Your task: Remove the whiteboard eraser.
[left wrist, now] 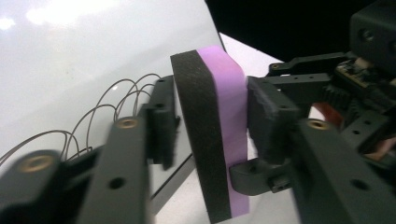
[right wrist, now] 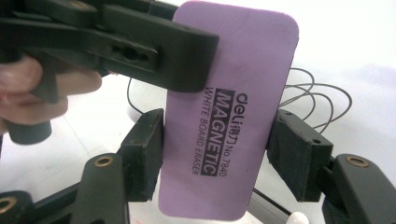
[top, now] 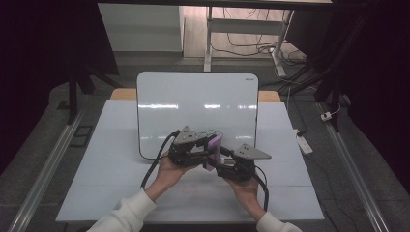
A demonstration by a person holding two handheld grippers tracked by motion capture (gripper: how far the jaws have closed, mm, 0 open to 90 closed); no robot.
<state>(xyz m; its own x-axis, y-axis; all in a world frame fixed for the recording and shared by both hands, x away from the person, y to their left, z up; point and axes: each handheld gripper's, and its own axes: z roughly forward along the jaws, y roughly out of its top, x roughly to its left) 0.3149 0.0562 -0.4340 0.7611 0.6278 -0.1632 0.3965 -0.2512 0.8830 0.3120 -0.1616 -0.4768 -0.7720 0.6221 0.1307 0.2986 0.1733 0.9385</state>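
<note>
Purple eraser [right wrist: 229, 112] pinched edgewise by right tongs [right wrist: 215, 154]; left tongs [left wrist: 205, 121] apparently spread around it.

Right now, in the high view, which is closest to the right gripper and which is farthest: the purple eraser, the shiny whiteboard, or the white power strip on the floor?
From the right gripper:
1. The purple felt-backed whiteboard eraser, between its jaws, on its left.
2. The glossy white rectangular whiteboard, lying just beyond it on the table.
3. The white power strip, off the table's right edge, on the grey floor.
</note>
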